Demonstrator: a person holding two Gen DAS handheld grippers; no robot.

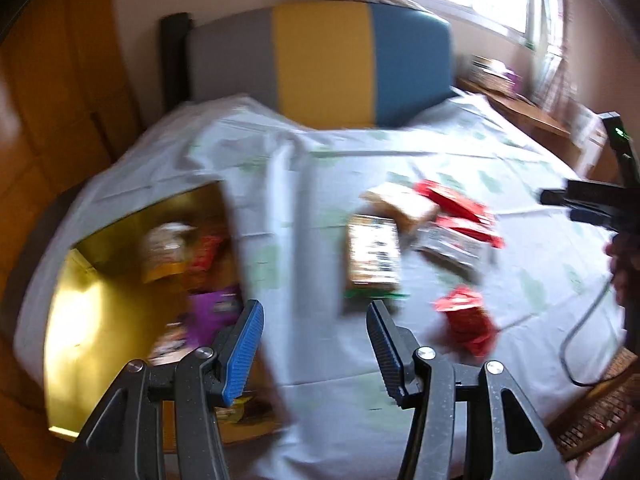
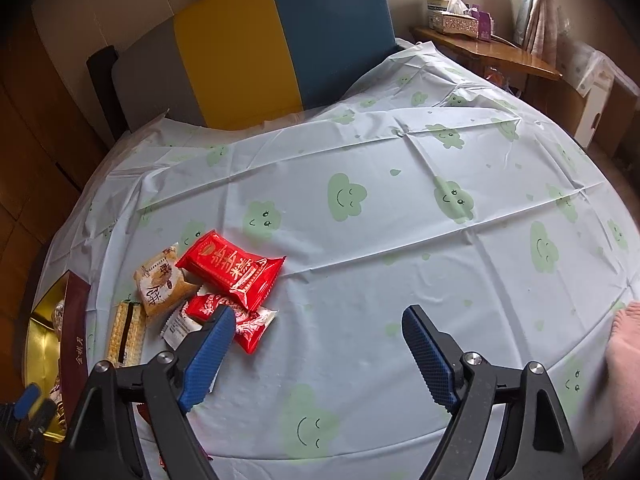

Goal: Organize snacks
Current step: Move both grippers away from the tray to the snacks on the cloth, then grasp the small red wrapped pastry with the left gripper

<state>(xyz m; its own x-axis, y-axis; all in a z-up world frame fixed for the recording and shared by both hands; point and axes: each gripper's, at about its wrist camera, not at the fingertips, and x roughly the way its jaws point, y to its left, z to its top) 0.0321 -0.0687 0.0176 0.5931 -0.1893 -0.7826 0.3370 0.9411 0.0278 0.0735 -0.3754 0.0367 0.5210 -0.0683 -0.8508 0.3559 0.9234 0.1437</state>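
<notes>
The left wrist view is blurred. In it my left gripper (image 1: 316, 328) hangs open and empty over the tablecloth, between a gold box (image 1: 100, 280) holding several snacks and a loose pile: a cracker pack (image 1: 374, 256), red packets (image 1: 456, 204) and a nearer red packet (image 1: 468, 320). My right gripper (image 2: 318, 324) is open above bare cloth with nothing between its fingers; its left finger overlaps a red-and-white packet (image 2: 252, 326). Beside it lie a big red packet (image 2: 232, 268), a tan biscuit pack (image 2: 164, 284) and the cracker pack (image 2: 126, 334).
The gold box (image 2: 40, 336) with a maroon side sits at the table's left edge. A grey, yellow and blue backrest (image 2: 248, 48) stands behind the table, a wooden shelf (image 2: 500, 52) with a tissue box at the back right. A pink sleeve (image 2: 628, 360) shows at the right edge.
</notes>
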